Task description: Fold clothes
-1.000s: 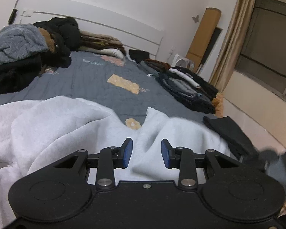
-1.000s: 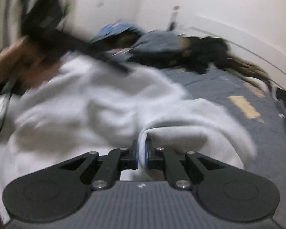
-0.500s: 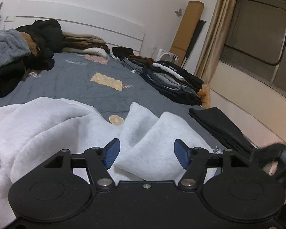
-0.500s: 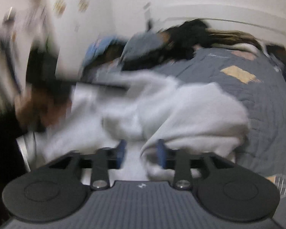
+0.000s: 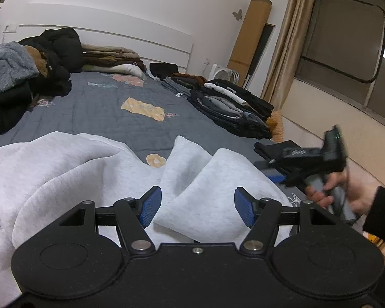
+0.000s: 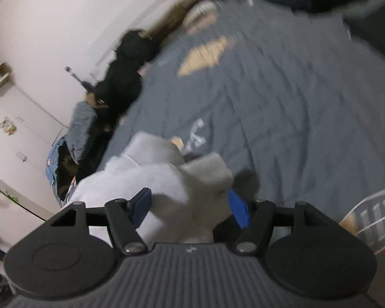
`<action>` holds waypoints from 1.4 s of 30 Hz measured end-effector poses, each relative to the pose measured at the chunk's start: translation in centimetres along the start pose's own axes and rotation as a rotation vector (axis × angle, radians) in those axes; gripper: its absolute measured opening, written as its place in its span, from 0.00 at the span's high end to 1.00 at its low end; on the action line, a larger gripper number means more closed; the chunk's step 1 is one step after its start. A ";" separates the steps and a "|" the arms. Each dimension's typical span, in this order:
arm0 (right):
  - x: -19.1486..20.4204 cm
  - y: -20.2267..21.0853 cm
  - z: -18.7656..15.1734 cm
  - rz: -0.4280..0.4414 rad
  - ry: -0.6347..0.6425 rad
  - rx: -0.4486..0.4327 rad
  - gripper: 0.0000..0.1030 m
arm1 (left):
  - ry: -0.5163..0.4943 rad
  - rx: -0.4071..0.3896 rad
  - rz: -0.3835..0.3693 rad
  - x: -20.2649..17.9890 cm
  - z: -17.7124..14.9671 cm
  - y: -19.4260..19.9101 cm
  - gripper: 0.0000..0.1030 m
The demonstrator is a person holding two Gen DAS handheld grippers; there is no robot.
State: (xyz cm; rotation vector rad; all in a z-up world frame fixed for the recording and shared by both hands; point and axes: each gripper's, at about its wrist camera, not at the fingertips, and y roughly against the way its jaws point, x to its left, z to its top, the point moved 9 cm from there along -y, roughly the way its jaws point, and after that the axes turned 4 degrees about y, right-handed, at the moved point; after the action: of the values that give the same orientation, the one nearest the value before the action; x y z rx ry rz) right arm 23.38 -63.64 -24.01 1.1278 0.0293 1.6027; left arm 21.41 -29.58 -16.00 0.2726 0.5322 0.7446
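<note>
A light grey sweatshirt (image 5: 64, 169) lies rumpled on the near end of the grey bed cover (image 5: 95, 107). My left gripper (image 5: 197, 206) hovers over a raised fold of it. The blue pads stand wide apart, and the cloth between them is loose. In the blurred right wrist view, my right gripper (image 6: 190, 205) is tilted over the sweatshirt's edge (image 6: 146, 177). Its jaws are opening, and the cloth between the pads is not pinched. The left wrist view also shows a hand (image 5: 328, 192) holding that gripper to the right of the garment.
Stacks of folded clothes (image 5: 231, 105) line the bed's right edge, with a folded black garment (image 5: 277, 148) nearer. Dark unfolded clothes (image 5: 51, 54) and a grey fleece (image 5: 7, 66) are heaped at the far left. Folded beige items (image 5: 110, 56) lie by the headboard.
The left jaws widened and let the fold drop. The right gripper, shut on a sweatshirt edge a second ago, released it, rolled, and swung out to the garment's right side.
</note>
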 end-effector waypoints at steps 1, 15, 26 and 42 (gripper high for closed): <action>0.0 -0.7 -0.3 0.018 -0.028 0.014 0.36 | 0.001 0.000 0.002 0.1 0.0 0.0 0.40; 3.4 7.5 5.6 -0.082 0.080 -0.257 0.92 | 0.021 -0.015 0.004 0.5 0.5 0.6 0.40; -6.8 32.7 18.4 -0.849 0.231 -0.655 0.90 | 0.026 -0.033 -0.045 0.1 1.1 0.9 0.40; -18.7 27.9 5.0 -0.877 -0.040 -0.333 0.48 | -0.053 -0.031 -0.015 1.0 1.8 2.4 0.40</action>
State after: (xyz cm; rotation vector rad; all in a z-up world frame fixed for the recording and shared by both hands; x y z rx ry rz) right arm 4.49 -91.17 -17.83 0.7235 0.1960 0.7617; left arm 21.66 -27.25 -13.88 0.2585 0.4717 0.7285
